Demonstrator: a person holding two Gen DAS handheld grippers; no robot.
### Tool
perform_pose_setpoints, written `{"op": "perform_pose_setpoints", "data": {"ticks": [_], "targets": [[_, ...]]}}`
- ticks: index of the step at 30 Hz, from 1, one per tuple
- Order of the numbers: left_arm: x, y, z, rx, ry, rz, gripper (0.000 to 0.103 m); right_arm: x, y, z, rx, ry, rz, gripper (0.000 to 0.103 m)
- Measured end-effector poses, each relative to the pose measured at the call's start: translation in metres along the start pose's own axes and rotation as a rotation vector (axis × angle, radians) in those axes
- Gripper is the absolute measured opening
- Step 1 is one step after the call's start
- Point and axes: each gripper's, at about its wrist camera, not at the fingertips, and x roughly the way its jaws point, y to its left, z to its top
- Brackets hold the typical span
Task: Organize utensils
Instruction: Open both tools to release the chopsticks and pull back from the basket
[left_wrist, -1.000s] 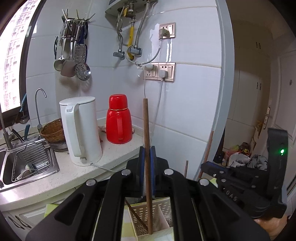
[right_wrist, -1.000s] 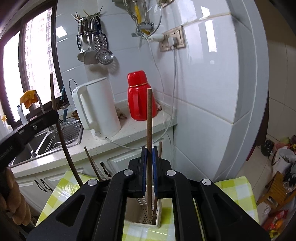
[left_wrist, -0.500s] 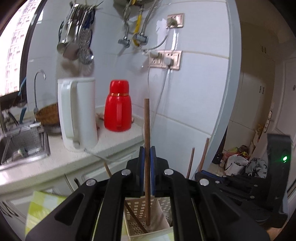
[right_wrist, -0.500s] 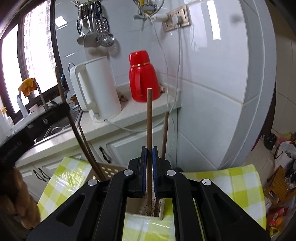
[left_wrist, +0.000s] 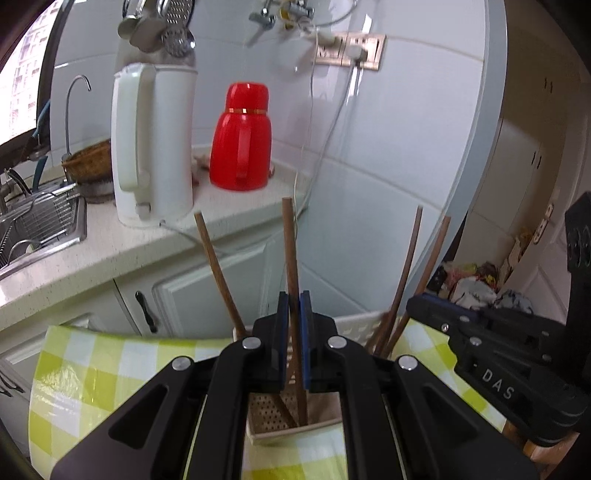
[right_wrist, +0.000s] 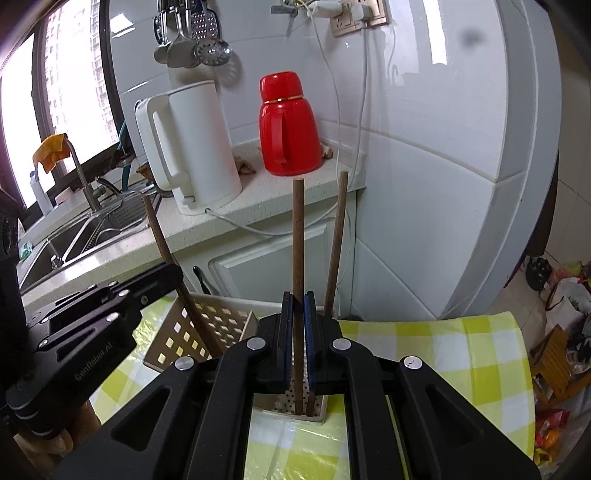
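My left gripper (left_wrist: 294, 314) is shut on a brown wooden chopstick (left_wrist: 290, 251) that stands upright, its lower end inside a compartment of the cream perforated utensil holder (left_wrist: 280, 424). A second chopstick (left_wrist: 216, 269) leans in the same compartment. My right gripper (right_wrist: 298, 314) is shut on another upright chopstick (right_wrist: 297, 229), whose tip reaches into the holder (right_wrist: 207, 325). One more chopstick (right_wrist: 338, 240) leans just right of it. In the left wrist view the right gripper's black body (left_wrist: 491, 354) sits at the right, with two chopsticks (left_wrist: 410, 258) rising beside it.
The holder stands on a yellow-green checked tablecloth (right_wrist: 443, 354). Behind it runs a counter with a white kettle (left_wrist: 151, 144), a red thermos (left_wrist: 242, 136), a sink (left_wrist: 40, 225) and hanging ladles. White cabinet doors and a tiled wall corner lie straight ahead.
Both grippers have come down with their chopsticks, the left one further. The chopstick ends now sit deep in the holder, and the tablecloth has come into the left wrist view.
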Motion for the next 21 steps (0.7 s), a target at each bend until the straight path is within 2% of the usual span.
{"op": "perform_pose_setpoints", "data": {"ticks": [4,5,7,11,16,21], "targets": [[0.002,-0.001,-0.001,0.017,0.019,0.008,0.007,-0.001,0.0,0.001,-0.003,-0.006,-0.001,0.007],[0.001,-0.001,-0.001,0.021,0.021,0.006,0.009,-0.003,0.0,0.001,-0.007,-0.01,-0.003,0.007],[0.0,-0.002,0.0,0.026,0.02,0.01,0.02,-0.005,0.0,0.002,-0.011,-0.013,-0.007,0.008],[-0.008,-0.003,0.001,0.033,0.007,0.011,0.021,-0.009,-0.004,0.004,-0.008,-0.02,-0.013,0.011],[-0.028,-0.001,-0.001,0.036,-0.02,0.01,0.021,-0.024,-0.012,-0.004,-0.007,-0.037,-0.028,0.03],[-0.068,0.007,-0.025,0.036,-0.053,0.029,0.026,-0.047,-0.028,-0.041,0.016,-0.043,-0.044,0.033]]}}
